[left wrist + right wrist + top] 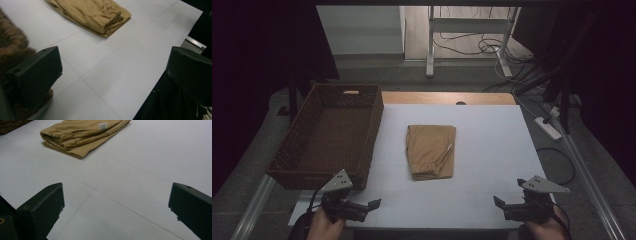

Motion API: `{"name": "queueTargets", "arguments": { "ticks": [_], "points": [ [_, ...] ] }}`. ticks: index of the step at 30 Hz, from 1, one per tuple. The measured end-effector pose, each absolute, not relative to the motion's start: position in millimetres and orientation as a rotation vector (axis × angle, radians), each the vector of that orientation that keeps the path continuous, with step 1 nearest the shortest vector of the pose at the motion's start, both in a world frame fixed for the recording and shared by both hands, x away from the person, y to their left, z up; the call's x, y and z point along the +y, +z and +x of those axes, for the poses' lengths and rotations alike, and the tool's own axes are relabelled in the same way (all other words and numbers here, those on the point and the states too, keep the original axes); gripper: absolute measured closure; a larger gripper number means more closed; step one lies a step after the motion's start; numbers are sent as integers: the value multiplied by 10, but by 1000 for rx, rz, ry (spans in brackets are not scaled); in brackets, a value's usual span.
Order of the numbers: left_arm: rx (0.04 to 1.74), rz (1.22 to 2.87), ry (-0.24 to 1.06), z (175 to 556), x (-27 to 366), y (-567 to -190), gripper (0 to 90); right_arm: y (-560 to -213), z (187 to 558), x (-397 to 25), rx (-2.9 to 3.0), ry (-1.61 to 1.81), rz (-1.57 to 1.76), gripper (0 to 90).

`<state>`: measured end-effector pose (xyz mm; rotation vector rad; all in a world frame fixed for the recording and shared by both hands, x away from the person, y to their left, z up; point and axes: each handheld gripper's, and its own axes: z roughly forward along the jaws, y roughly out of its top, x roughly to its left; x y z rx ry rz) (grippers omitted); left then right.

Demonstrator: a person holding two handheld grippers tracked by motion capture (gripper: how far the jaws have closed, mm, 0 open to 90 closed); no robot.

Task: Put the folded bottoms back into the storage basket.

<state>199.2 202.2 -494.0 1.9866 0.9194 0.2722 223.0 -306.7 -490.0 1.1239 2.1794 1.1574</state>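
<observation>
A brown woven basket (327,137) is sitting at the left edge of the white table (492,150), just left of the folded tan garment (431,151); its inside is too dim to read in the high view, and in the left gripper view it is showing as a blurred brown mass (11,42) cut off by the frame and partly hidden behind the left jaw. The left gripper (364,207) is hovering near the basket's front right corner, well short of the garment, with its jaws standing wide apart and holding nothing. The garment is lying flat in the middle of the table, its gathered waistband facing the person; its far end is running out of frame in the left gripper view (95,12) and the right gripper view (80,135), where the print on a small white label (102,126) is too small to make out. The right gripper (512,200) is hanging over the table's front edge, to the right of the garment and well apart from it, jaws likewise spread and empty.
</observation>
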Motion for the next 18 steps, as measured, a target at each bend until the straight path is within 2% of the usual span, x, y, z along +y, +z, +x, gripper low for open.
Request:
{"name": "queueTargets", "arguments": {
  "ticks": [7, 18],
  "points": [
    [878, 1979, 219, 2028, 1901, -4958, 0, -4902, 2231, -3062, 2183, 1156, 1124, 11],
    [855, 2057, 246, 2139, 1718, -4993, 11, -4903, 2234, -3060, 2187, 1155, 1123, 11]
  ]
}}
